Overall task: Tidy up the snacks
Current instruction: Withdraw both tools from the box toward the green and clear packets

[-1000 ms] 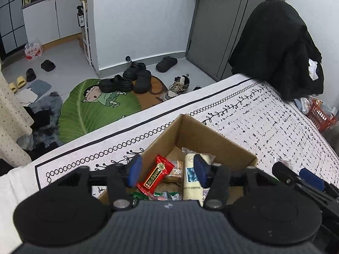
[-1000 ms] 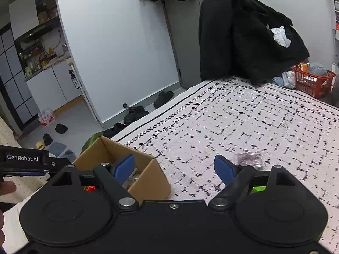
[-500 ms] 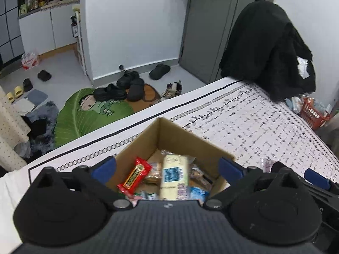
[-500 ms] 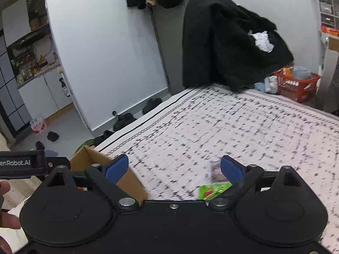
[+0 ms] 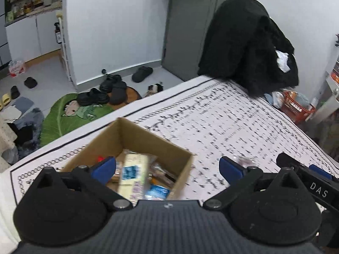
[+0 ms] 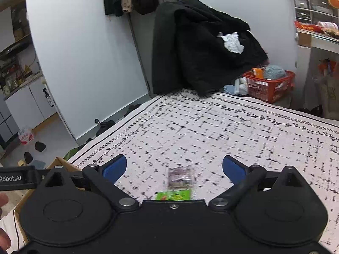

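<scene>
Both tongs stand wide and hold nothing. Our left gripper (image 5: 167, 168) hangs over the cardboard box (image 5: 135, 135); its left pad is above the box's contents, its right pad out past the box wall, over the bedspread. Inside we make out a pale yellow pack (image 5: 132, 172) w/ a blue label, plus several other wrappers too blurred to name. Our right gripper (image 6: 172, 168) brackets the two loose snacks: a clear-wrapped dark snack (image 6: 179, 177) dead ahead at 12 o'clock, and a green packet (image 6: 173, 195) just nearer, partly hidden by the gripper body.

Step in hand, as we judge it: pick up a loose snack w/ the right and carry it to the box, which sits at approx 9 o'clock from that gripper. To do it well: go down straight, take one item only, probably the clear one since it's fully visible. The two lie close, maybe touching, so centre on one before closing. Wrapper looks thin and slippery; close on its bulk, not the edge. Keep the left clear of the box opening.

Surface: a soft white bedspread (image 6: 243, 139) w/ black dash pattern and vine border; it'll give under pressure. Room: black coat (image 6: 199, 46) at 12 o'clock, red basket (image 6: 269, 85) at 2, shoes (image 5: 106, 91) and a green leaf mat (image 5: 70, 116) on the floor at 10–11 in the left view.
</scene>
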Available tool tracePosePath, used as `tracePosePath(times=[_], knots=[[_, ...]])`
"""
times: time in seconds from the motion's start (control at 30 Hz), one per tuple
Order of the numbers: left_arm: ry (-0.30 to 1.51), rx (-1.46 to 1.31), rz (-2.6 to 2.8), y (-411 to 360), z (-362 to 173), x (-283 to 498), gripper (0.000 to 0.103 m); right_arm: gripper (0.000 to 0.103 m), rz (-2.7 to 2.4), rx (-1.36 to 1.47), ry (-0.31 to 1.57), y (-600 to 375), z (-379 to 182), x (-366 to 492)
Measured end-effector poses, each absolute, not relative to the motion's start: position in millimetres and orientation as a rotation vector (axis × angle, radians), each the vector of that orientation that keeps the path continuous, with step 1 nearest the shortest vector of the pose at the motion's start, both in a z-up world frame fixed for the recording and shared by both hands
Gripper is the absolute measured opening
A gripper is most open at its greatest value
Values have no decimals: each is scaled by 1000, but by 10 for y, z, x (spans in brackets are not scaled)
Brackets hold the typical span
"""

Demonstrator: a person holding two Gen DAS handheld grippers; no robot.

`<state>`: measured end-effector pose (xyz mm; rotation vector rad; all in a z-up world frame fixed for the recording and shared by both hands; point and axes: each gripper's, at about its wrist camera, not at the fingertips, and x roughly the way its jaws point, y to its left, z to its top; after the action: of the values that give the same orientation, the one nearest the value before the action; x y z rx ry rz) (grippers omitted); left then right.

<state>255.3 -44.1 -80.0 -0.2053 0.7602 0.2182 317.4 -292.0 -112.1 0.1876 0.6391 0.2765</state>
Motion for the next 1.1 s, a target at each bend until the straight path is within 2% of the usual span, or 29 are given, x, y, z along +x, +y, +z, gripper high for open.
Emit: tracePosePath(times=[0.33, 0.5, 1.1], knots=[[762, -217, 145, -803, -874, 2632, 103, 98, 274, 248, 685, -3279, -1240, 3246], [765, -218, 124, -960, -963, 2675, 102, 103, 273, 276, 704, -3438, -1320, 3266], [836, -215, 51, -1364, -1545, 2964, 98, 103, 240, 405, 813, -3711, -1650, 3430]])
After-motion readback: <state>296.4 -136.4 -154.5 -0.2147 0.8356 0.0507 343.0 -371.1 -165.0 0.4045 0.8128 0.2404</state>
